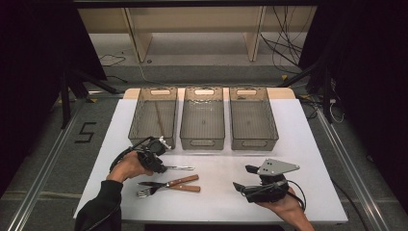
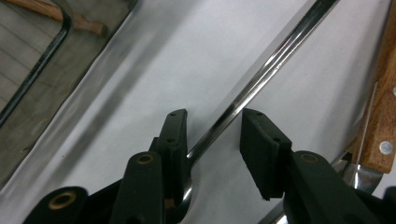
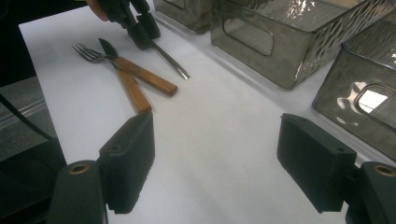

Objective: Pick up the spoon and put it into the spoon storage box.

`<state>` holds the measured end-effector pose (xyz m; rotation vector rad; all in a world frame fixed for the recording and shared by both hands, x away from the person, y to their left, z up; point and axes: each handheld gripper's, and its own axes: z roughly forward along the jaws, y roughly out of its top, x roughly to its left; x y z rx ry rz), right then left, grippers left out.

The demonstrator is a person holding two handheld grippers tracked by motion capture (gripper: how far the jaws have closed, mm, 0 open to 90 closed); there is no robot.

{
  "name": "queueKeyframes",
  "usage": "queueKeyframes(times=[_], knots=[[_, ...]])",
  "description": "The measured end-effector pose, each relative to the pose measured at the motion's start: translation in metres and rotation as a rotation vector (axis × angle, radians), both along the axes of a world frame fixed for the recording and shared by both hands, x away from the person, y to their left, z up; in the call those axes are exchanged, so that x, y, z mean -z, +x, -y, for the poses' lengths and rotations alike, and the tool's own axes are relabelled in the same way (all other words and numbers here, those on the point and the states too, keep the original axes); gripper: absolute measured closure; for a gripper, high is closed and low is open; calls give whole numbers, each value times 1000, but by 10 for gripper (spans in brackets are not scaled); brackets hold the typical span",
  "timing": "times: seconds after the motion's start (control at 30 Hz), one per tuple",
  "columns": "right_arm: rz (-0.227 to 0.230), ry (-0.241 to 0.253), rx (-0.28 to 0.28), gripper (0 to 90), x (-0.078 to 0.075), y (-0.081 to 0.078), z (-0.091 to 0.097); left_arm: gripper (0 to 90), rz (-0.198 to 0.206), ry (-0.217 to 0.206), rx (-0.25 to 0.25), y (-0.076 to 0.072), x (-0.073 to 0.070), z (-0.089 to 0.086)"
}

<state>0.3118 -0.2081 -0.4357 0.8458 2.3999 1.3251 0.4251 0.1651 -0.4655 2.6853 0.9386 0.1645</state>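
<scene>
Left gripper (image 1: 166, 168) sits at lower left of the high view, and I read its jaws as spread around the steel utensil handle (image 2: 261, 74), which lies on the white table (image 1: 216, 192) between the pads without being squeezed. Right gripper (image 1: 243, 178), lower right, hangs wide open over bare table. Below the handle I see the knife (image 1: 171, 183) crossing the fork (image 1: 163, 190).

A recording lab: dark curtains (image 1: 29, 57), loose floor cables (image 1: 284, 45), white-topped table (image 1: 298, 144), floor rails (image 1: 38, 178).
</scene>
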Motion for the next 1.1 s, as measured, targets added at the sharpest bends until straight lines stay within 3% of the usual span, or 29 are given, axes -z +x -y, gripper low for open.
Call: queueKeyframes(times=[0.3,0.63,0.93,1.1], knots=[[4,-1,14,285,-1,-1,3,732,-6,35,65,-4,-1,5],[2,-2,20,287,-1,-1,3,839,-9,17,122,-5,-1,4],[5,-2,20,289,-1,-1,3,853,-13,-4,117,-4,-1,2],[4,-2,22,290,-1,-1,4,856,-12,-18,84,-4,-1,2]])
